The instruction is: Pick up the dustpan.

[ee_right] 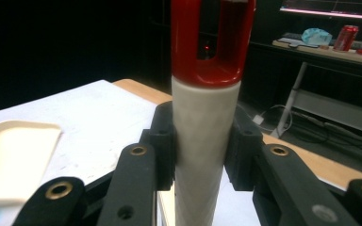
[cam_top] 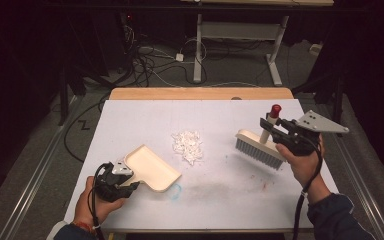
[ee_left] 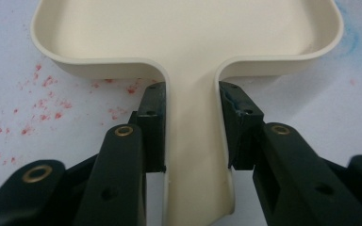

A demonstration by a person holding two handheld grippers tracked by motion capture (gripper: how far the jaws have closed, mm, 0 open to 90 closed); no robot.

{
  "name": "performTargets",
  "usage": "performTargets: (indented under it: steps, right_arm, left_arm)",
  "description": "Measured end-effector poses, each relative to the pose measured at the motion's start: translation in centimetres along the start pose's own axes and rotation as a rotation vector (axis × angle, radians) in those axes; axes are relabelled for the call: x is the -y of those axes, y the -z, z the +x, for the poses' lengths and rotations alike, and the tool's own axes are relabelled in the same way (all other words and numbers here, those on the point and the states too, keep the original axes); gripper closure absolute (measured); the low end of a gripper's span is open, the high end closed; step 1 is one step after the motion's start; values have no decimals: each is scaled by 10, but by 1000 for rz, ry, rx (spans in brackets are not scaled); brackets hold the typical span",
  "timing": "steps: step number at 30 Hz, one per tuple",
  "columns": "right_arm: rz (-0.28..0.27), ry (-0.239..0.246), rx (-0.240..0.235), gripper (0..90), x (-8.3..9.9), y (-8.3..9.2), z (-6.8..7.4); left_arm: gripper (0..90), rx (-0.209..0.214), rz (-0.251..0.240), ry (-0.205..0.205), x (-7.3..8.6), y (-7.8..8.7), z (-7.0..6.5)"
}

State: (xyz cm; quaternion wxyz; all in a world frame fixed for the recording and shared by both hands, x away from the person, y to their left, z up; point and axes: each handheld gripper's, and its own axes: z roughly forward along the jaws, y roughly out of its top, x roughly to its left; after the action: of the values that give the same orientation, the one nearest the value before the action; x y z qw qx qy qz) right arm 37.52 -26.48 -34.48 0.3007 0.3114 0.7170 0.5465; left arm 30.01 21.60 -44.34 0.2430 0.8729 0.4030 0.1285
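Observation:
A cream dustpan (cam_top: 152,167) lies on the white table (cam_top: 130,120) at the front left. My left gripper (cam_top: 130,184) is shut on its handle (ee_left: 193,141), one jaw on each side. At the right, my right gripper (cam_top: 267,125) is shut on the white handle of a brush (cam_top: 260,147) with a red tip (cam_top: 275,109). The brush's grey bristles point down at the table. In the right gripper view the handle (ee_right: 202,141) stands upright between the jaws. A small heap of white scraps (cam_top: 188,145) lies on the table between dustpan and brush.
Red specks (ee_left: 37,103) and a blue smear (cam_top: 176,191) mark the table top. A wooden edge (cam_top: 200,93) runs along the far side. Beyond it are cables (cam_top: 150,60) on the floor and a desk frame (cam_top: 240,35). A red can (ee_right: 345,37) stands on a far desk.

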Motion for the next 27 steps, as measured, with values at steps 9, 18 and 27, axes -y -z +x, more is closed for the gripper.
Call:
performTargets:
  steps: [9,18,27]
  right_arm:
    - [24,-12,14,701,-13,-55,-9]
    - [27,-40,33,701,-21,-101,-16]
    - [35,-59,47,701,-22,-120,-14]
  left_arm:
    - [639,10,2,-8,0,-3,1]
    - [639,18,5,-11,0,-7,2]
    - [639,18,11,-23,-1,-8,-1]
